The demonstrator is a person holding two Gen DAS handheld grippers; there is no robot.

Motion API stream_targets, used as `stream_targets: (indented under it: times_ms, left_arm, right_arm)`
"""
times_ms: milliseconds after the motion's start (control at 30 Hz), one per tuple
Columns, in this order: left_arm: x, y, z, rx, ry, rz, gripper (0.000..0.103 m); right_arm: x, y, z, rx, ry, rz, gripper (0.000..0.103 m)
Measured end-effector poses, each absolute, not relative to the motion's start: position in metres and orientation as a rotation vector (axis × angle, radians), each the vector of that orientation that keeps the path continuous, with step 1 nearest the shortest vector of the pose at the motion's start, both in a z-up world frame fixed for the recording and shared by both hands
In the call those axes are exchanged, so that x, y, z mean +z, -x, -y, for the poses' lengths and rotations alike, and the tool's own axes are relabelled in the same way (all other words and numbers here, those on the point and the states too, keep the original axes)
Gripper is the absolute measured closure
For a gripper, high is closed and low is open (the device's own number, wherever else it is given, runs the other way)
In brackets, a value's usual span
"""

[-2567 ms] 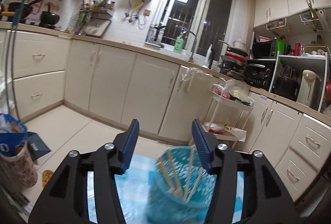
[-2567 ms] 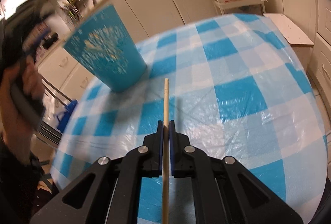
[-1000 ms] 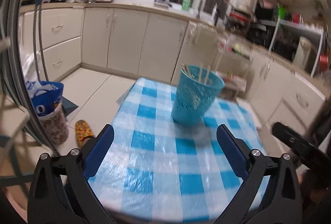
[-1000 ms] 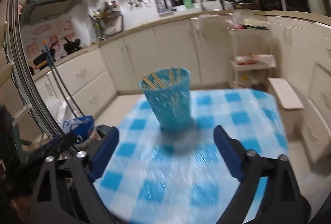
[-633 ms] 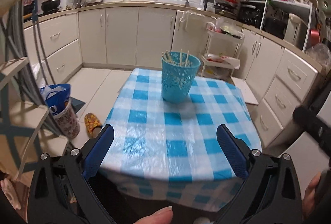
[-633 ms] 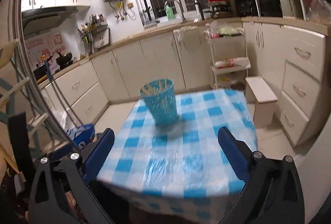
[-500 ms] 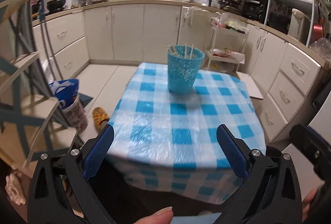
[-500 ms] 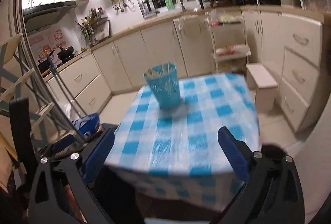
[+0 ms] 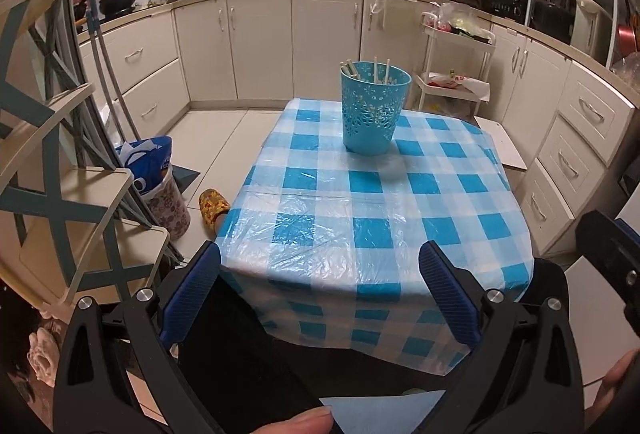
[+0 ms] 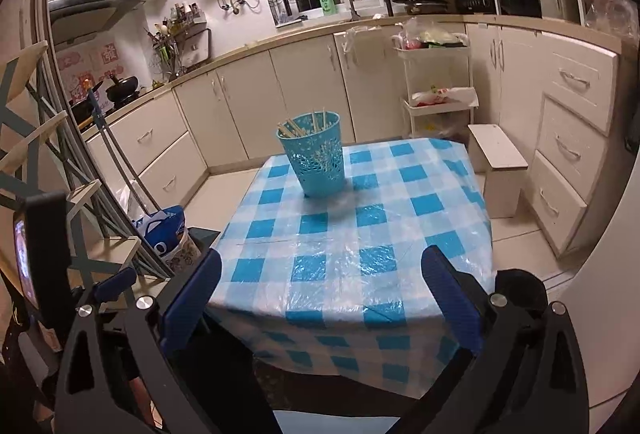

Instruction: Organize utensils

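While both claws, left (image 9: 319,290) and right (image 10: 319,290), gape empty off the tabletop (image 9: 400,234), we judge the chopsticks (image 9: 362,70) upright in the holder (image 9: 375,107) light, stiff, slippery; pinch mid-shaft.

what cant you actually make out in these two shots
- Chopsticks: both views show only the tips; the blue holder hides the rest, so the count is unclear.
- Table front edge: hidden by the open left gripper and right gripper.
- Counter items: too small.
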State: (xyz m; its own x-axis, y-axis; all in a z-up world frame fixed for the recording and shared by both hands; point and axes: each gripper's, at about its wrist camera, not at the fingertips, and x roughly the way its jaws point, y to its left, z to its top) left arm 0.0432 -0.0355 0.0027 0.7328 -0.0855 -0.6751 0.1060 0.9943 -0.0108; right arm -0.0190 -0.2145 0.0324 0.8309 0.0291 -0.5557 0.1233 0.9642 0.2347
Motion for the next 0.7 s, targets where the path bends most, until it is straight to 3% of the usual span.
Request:
stream_targets:
  times_ms: [700]
  left_arm:
    - [0.006, -0.041, 0.029, -0.043, -0.041, -0.754, 0.008]
  right_arm:
    - [0.028, 0.023, 0.21, -0.03, -0.271, -0.625, 0.007]
